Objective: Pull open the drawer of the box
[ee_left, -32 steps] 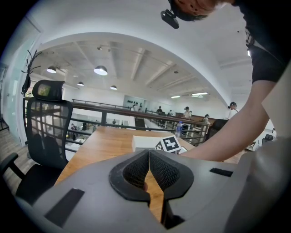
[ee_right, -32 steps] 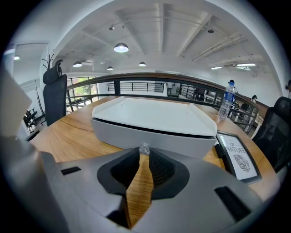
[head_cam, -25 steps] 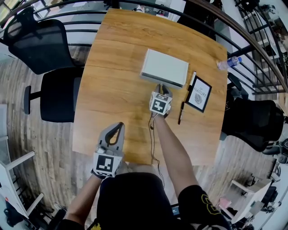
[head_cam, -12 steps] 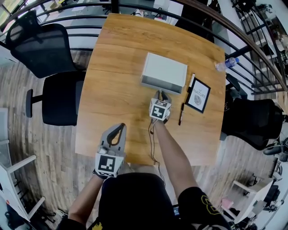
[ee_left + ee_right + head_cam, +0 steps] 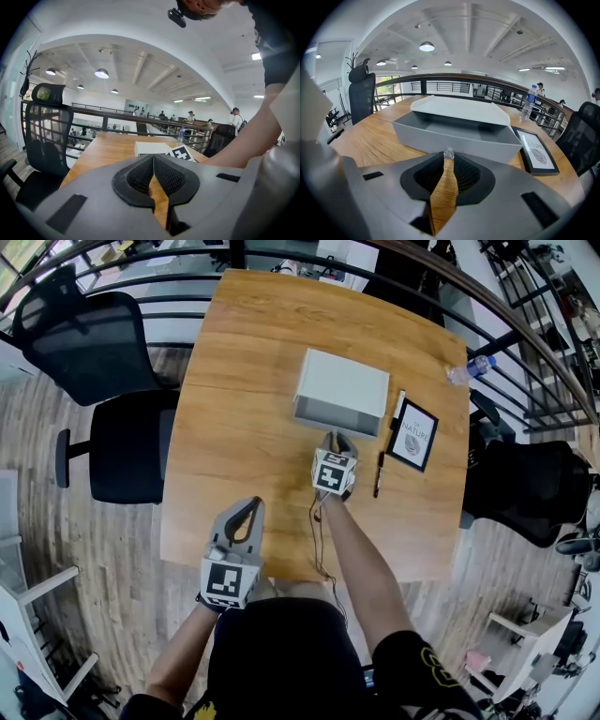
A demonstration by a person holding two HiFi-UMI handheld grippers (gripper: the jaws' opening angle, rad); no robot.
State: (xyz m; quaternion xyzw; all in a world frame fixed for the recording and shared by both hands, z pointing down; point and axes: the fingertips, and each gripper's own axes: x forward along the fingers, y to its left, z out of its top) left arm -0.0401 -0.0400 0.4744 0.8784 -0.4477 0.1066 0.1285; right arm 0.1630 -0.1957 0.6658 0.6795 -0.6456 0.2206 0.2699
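A flat pale grey box (image 5: 342,388) lies at the far middle of the wooden table (image 5: 234,427). Its drawer (image 5: 454,138) stands pulled partly out toward me, and the grey inside shows empty under the box top (image 5: 461,108). My right gripper (image 5: 337,439) is shut on the small clear knob (image 5: 448,153) on the drawer front. My left gripper (image 5: 247,509) hovers near the table's near edge, shut with nothing between its pads, well short of the box (image 5: 151,148).
A framed print (image 5: 413,435), a dark pen (image 5: 378,474) and a white strip (image 5: 397,407) lie right of the box. A water bottle (image 5: 469,371) rests at the far right edge. Black chairs (image 5: 120,448) (image 5: 530,491) flank the table; a railing runs behind.
My right gripper has drawn back toward me with the knob, and the drawer has slid a little further out of the box. The left gripper has stayed in place.
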